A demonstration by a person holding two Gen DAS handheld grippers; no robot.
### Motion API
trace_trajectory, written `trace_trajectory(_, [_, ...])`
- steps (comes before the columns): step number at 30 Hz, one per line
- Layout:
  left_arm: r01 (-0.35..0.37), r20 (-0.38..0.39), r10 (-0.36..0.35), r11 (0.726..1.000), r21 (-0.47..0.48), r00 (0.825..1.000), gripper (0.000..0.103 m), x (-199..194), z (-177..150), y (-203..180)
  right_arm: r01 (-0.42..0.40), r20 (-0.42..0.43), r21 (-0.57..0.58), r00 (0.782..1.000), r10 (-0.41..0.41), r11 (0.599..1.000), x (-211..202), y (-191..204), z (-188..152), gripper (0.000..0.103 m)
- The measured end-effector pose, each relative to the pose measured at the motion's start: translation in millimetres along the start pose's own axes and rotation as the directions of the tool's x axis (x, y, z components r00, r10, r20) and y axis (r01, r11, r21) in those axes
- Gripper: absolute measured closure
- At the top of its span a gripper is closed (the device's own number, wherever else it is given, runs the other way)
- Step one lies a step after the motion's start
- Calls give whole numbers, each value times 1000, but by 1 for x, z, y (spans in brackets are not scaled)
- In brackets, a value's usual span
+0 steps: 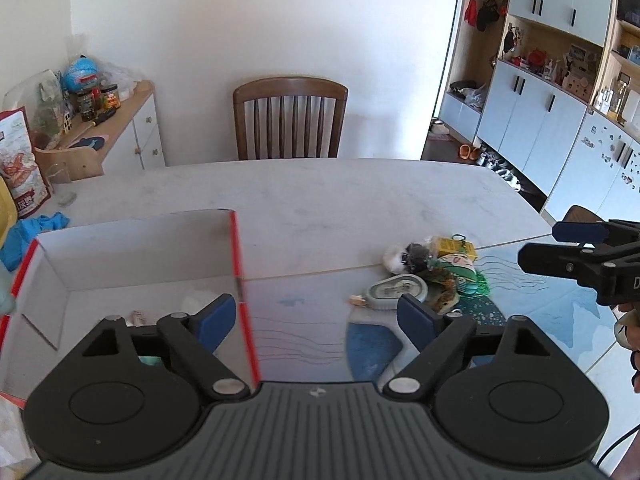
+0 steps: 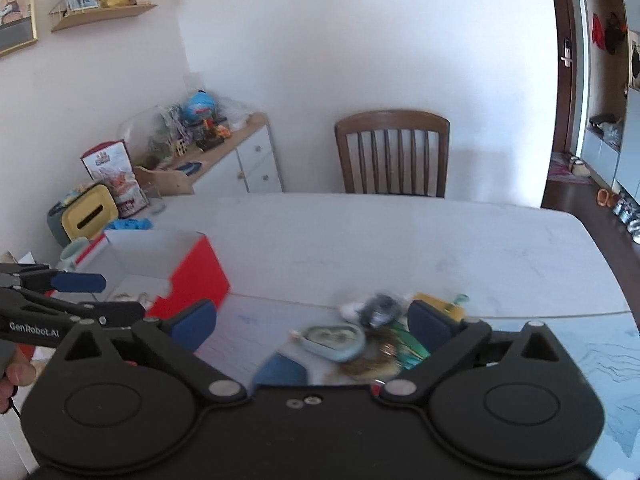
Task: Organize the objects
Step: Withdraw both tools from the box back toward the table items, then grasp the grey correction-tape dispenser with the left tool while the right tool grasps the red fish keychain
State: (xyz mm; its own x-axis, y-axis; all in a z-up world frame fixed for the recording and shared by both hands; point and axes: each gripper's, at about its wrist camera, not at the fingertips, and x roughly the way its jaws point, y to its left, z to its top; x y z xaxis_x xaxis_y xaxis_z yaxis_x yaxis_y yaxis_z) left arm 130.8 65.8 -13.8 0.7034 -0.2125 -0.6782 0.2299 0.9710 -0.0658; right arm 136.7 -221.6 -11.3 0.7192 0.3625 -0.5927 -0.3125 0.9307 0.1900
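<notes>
The jaws of the left gripper (image 1: 314, 318) stand wide apart and hold nothing; only the bare surface and the red edge of the box show between them. The jaws of the right gripper (image 2: 314, 326) are also released and empty.

Under and just beyond the left-hand jaw of the left gripper stands the open cardboard box with red outside and white inside (image 1: 132, 256). On its floor I can see a few small things, one pale piece and something green near the jaw, but they are too hidden to name. So I judge that a part of the sorting is already done.

Ahead of the right gripper's jaws, between them in its own view, lies the small heap of mixed objects (image 2: 372, 332): a pale blue rounded case (image 1: 396, 291), a grey and white fluffy toy (image 1: 406, 258), a yellow flat box (image 1: 456, 247) and some green patterned pieces. This heap rests on the pale marble-like surface (image 1: 320, 200), well apart from the box, to the right of the left gripper's jaws.

These things are still to be carried into the box, so the task seems early or in the middle.
</notes>
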Motion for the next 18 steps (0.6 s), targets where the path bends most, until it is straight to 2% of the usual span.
trace_trajectory(4, [3,10,-3,1000,-9,1000,3,9,0,-14,29,-13,-11,999,-29,1000,-2,-19,-9,1])
trace_trajectory(9, [18,40,-17,999,-27,999,1,21,-3,-30,38,-105,-21,994,-40,999,9,-38,-23,1])
trace_trajectory(14, [-26,48,27,1000,-4,998,0,43,-10,-47,52,-108,-51,993,-57,997,12,-48,-39,1])
trace_trajectory(18, [-9,29,9,1000,18,1000,0,62,-15,-57,58,-123,-81,990,-68,995,21,-54,-49,1])
